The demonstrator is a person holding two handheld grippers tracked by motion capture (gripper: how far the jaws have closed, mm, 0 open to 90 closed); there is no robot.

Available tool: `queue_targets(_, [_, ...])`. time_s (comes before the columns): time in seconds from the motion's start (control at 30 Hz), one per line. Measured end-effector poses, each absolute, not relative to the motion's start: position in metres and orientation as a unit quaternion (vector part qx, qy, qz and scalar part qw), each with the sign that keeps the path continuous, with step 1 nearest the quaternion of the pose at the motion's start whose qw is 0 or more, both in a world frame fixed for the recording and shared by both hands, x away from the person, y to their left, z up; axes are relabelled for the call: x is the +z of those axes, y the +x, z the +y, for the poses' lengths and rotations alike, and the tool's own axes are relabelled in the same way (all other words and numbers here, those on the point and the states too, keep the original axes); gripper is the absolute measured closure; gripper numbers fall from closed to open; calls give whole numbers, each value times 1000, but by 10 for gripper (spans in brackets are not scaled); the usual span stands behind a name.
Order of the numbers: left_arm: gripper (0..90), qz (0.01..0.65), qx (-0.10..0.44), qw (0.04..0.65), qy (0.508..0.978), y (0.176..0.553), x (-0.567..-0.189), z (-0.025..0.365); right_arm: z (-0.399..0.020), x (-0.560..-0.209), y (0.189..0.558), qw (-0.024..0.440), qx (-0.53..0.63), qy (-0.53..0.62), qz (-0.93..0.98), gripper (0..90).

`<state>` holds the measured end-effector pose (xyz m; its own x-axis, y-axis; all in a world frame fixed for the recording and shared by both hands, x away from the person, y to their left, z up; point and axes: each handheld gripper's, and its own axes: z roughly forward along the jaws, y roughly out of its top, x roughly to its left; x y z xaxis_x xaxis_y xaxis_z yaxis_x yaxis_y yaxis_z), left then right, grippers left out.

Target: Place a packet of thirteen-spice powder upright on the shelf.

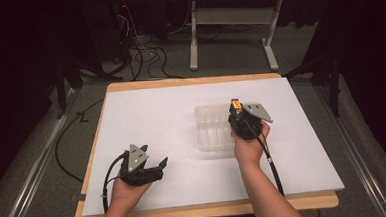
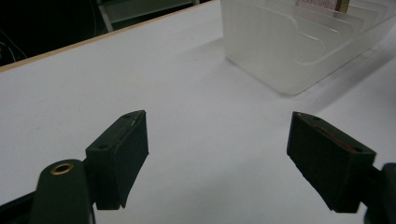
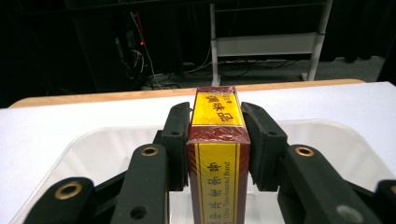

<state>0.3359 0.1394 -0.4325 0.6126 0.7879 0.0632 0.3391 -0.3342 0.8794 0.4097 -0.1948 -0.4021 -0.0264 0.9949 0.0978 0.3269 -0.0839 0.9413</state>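
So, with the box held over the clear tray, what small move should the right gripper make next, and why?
Probably lower the box a little further into the clear tray before letting go. The right gripper has its pads against both sides of the box, and the tray lies directly beneath it. The left gripper is open over the white table, well apart, so nothing blocks the way down.

A small upright box, dark red with a yellow band of printed characters running down its face and across its top, stands over the clear plastic tray, at its right end. The tray is a translucent, rounded-cornered bin with ribbed dividers inside, resting flat on the white sheet near the middle of the table
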Motion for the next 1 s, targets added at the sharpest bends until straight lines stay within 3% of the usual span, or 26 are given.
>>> queue_targets(0.37, [213, 362, 249, 449, 778, 336, -433, 140, -195, -415, 413, 369, 432, 591, 573, 633])
queue_targets(0.57, [213, 363, 250, 447, 778, 336, -433, 139, -196, -415, 412, 357, 443, 592, 571, 565])
queue_targets(1.0, [213, 363, 251, 448, 778, 336, -433, 140, -196, -414, 410, 341, 446, 588, 583, 515])
